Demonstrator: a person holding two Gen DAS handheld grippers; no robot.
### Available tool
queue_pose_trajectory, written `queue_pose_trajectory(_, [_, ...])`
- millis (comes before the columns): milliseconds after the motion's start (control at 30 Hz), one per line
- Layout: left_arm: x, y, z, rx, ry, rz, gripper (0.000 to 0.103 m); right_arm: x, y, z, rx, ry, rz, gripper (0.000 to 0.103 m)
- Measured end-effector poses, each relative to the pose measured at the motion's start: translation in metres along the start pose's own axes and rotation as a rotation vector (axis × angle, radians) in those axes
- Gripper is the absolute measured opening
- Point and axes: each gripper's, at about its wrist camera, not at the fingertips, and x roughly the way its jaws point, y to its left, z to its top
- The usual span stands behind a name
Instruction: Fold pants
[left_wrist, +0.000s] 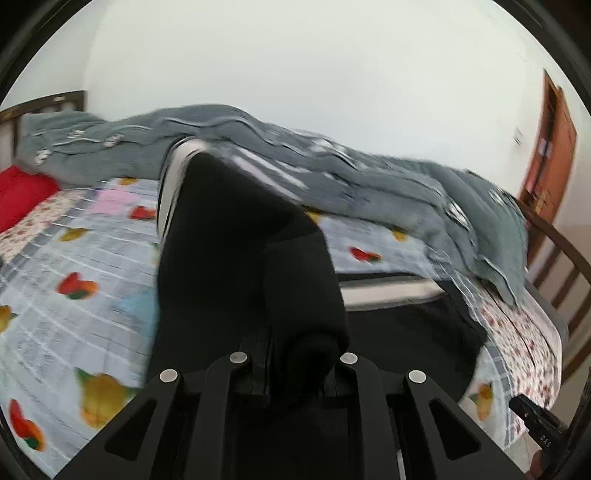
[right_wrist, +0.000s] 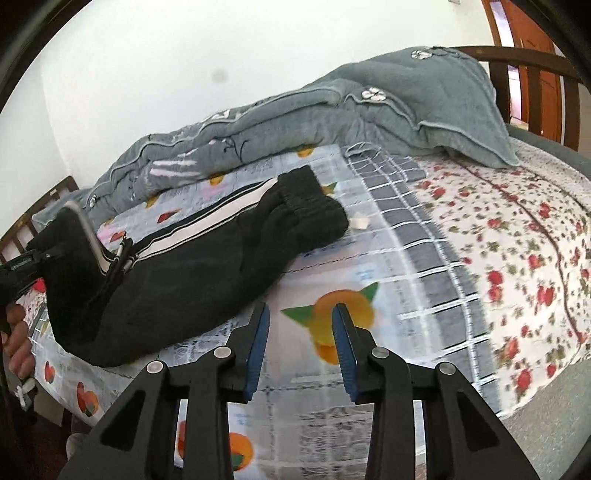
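The black pants (right_wrist: 177, 280), with white side stripes, lie across the fruit-print bed sheet (right_wrist: 369, 258), their ribbed cuffs (right_wrist: 314, 210) towards the quilt. At the left, my left gripper (right_wrist: 22, 266) holds the other end raised off the bed. In the left wrist view the black cloth (left_wrist: 229, 251) drapes up and over my left gripper (left_wrist: 291, 354), which is shut on it with its fingertips hidden by the fabric. My right gripper (right_wrist: 300, 314) stands open above bare sheet beside the pants, and nothing is between its blue pads (right_wrist: 258, 339).
A bunched grey quilt (right_wrist: 332, 122) runs along the far side of the bed. A red pillow (left_wrist: 22, 195) lies by the headboard (left_wrist: 44, 103). Wooden rails (right_wrist: 532, 74) and a brown door (left_wrist: 550, 147) stand past the bed's foot. A small white scrap (right_wrist: 360, 222) lies by the cuffs.
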Motion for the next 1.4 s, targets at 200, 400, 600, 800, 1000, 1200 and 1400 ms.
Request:
queue_pose_trajectory(200, [0.04, -0.056, -0.04, 0.014, 0.147, -0.104, 0.015, -0.006, -0.018, -0.005, 0.031, 0.016, 0.014, 0.036])
queue_pose_trajectory(400, [0.048, -0.08, -0.062, 0.075, 0.205, -0.122, 0.016, -0.007, -0.014, -0.011, 0.004, 0.036, 0.03, 0.036])
queue_pose_trajectory(600, [0.014, -0.056, -0.049, 0.075, 0.165, -0.227, 0.043, 0.007, 0.011, 0.001, -0.031, 0.041, 0.118, 0.045])
queue_pose_trajectory(800, [-0.028, -0.017, -0.045, 0.134, 0.033, -0.12, 0.059, 0.031, 0.045, 0.022, -0.026, 0.065, 0.248, 0.05])
queue_pose_trajectory(1000, [-0.04, 0.048, -0.062, 0.044, 0.077, -0.016, 0.059, 0.067, 0.084, 0.025, -0.019, 0.132, 0.333, 0.057])
queue_pose_trajectory(1200, [-0.039, 0.067, -0.096, 0.036, 0.141, -0.055, 0.064, 0.115, 0.099, 0.007, -0.021, 0.25, 0.308, 0.057])
queue_pose_trajectory(1400, [-0.009, 0.054, -0.107, -0.008, 0.182, -0.09, 0.064, 0.109, 0.113, 0.015, -0.069, 0.211, 0.325, 0.019])
